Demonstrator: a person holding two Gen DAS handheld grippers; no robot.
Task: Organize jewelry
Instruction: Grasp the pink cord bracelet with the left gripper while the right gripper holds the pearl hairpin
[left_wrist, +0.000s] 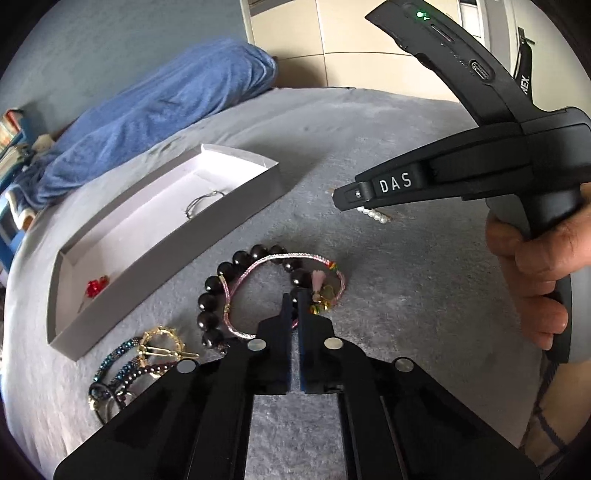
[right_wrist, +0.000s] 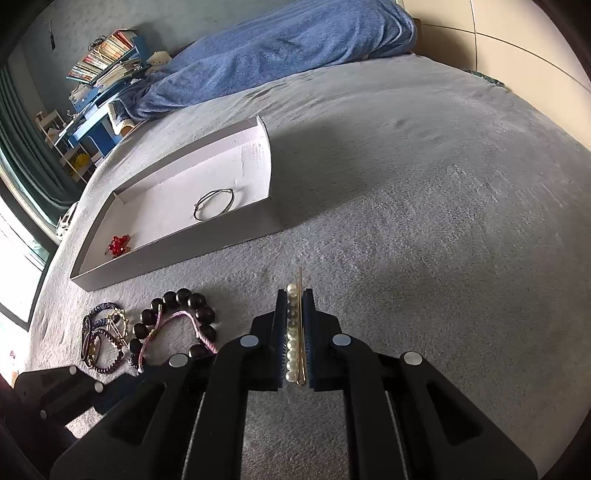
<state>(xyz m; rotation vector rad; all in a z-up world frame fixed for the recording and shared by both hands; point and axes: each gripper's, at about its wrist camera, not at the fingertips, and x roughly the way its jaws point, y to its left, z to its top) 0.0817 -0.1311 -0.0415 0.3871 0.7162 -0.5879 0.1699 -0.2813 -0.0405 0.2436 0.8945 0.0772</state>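
Observation:
A white shallow box (left_wrist: 177, 236) (right_wrist: 207, 243) lies on the grey bed cover and holds a thin silver bangle (left_wrist: 201, 205) (right_wrist: 214, 205) and a red beaded piece (left_wrist: 96, 287) (right_wrist: 119, 244). My right gripper (right_wrist: 295, 295) is shut on a pearl hair clip (right_wrist: 293, 339), which also shows under its tip in the left wrist view (left_wrist: 375, 214). My left gripper (left_wrist: 294, 299) is shut and empty, just over a black bead bracelet (left_wrist: 210, 295) (right_wrist: 184, 299) and a pink cord bracelet (left_wrist: 280, 258) (right_wrist: 177, 321).
More jewelry lies in a pile left of the bracelets: dark beaded bangles (left_wrist: 118, 369) (right_wrist: 99, 343) and a gold hair clip (left_wrist: 162, 345). A blue blanket (left_wrist: 159, 107) (right_wrist: 280, 48) lies behind the box. A bookshelf (right_wrist: 107, 59) stands past the bed.

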